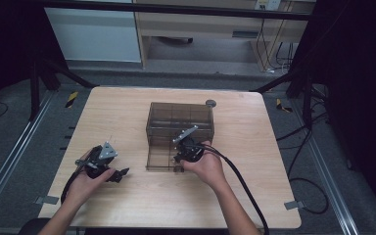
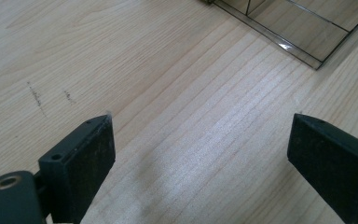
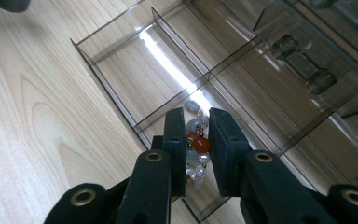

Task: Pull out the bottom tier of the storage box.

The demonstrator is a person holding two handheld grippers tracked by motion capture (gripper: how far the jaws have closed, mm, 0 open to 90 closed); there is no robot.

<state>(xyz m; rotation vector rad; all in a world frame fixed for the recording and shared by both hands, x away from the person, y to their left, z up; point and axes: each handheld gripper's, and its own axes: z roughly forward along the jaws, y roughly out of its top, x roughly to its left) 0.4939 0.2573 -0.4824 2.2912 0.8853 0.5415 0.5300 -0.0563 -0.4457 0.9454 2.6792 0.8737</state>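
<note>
Pearl-and-orange beads (image 3: pixel 196 142) are sitting pinched between the nearly closed jaws of the right gripper (image 1: pixel 185 151), hovering over the near drawer compartment of the smoky plastic organiser (image 1: pixel 157 128), so releasing remains, while the left gripper (image 1: pixel 108 169) is idling wide open and empty.
</note>
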